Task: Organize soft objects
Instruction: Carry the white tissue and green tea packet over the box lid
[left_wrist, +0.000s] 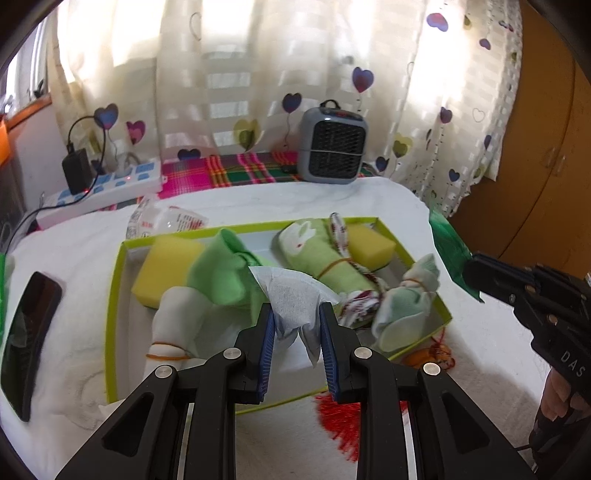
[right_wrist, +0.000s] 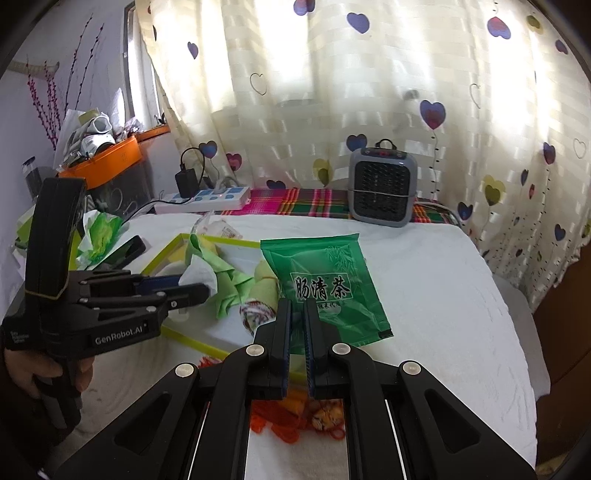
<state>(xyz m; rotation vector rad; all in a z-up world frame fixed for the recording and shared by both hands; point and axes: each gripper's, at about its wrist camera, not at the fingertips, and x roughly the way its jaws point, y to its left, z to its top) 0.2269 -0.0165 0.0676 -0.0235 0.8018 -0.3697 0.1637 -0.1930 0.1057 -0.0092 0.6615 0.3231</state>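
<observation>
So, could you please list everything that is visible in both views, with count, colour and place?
box: one, lime-green rim, on the white cover
sponges: two, yellow, at the box's far corners
rolled cloth bundles: several, green and white, inside the box
tissue: one, white, between the left fingers above the box
tea packet: one, green, held at its near edge by the right fingers
phone: one, black, left of the box
heater: one, grey, by the curtain
power strip: one, white and blue, far left
tassel: one, red, near the front of the box
left gripper: black, blue pads, shut on the tissue
right gripper: black, shut on the tea packet
</observation>
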